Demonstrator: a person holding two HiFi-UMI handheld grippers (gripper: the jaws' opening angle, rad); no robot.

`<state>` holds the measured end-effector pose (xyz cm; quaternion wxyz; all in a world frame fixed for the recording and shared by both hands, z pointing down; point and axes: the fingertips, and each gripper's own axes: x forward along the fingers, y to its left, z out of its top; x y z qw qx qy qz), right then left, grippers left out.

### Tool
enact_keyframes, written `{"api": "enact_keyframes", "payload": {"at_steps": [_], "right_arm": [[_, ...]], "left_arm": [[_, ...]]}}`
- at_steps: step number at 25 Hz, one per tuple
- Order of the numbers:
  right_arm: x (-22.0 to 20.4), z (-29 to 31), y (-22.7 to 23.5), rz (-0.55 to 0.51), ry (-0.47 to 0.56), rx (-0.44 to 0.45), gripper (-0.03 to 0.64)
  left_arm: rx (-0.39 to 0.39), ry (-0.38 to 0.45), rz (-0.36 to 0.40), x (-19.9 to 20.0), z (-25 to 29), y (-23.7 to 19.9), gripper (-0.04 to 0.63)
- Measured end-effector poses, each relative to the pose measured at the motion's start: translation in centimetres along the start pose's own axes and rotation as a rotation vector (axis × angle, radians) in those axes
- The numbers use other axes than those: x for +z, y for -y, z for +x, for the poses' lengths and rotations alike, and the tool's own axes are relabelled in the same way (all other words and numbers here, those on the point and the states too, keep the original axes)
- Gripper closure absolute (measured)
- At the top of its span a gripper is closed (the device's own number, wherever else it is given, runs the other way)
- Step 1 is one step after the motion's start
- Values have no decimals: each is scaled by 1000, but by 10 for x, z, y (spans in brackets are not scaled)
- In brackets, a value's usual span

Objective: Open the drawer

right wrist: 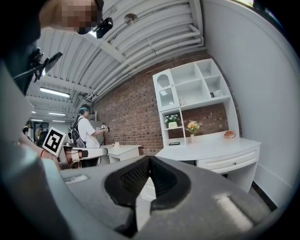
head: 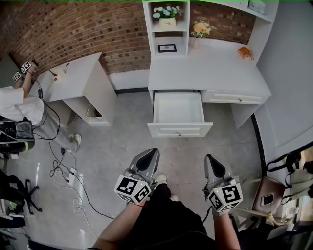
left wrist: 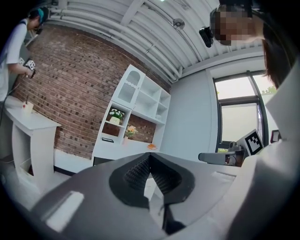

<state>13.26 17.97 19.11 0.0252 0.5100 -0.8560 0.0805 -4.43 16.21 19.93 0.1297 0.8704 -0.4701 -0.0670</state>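
The white desk [head: 210,73] has its left drawer [head: 179,129] pulled far out, and its inside looks bare. A second drawer [head: 239,98] to the right is closed. Both grippers hang well in front of the desk, over the grey floor, touching nothing. My left gripper [head: 150,155] is shut with its tips meeting and nothing between them; its own view shows the tips [left wrist: 149,156] joined. My right gripper [head: 210,158] is shut the same way, jaws touching [right wrist: 150,159], holding nothing. Both point level toward the desk.
A white hutch [head: 168,27] with flower pots [head: 167,14] stands on the desk. A smaller white table [head: 80,78] is at the left, where another person [head: 19,105] stands. Cables [head: 68,176] lie on the floor. A chair with a phone [head: 269,197] is at the right.
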Motion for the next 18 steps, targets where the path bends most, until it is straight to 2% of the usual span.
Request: {"api": "enact_keyframes", "payload": {"at_steps": [4,11,18], "right_arm": [[5,-4,-2,5,-8,3,615],[15,-13,-6,-5,-4,-5,614],[18,-23,-2,-4,-3,-7,614]], "left_arm": [[2,16,28,12,-5,2,592],[-13,41,4,31,-6,10,592],[-28,43,15,27,-2,19,592]]}}
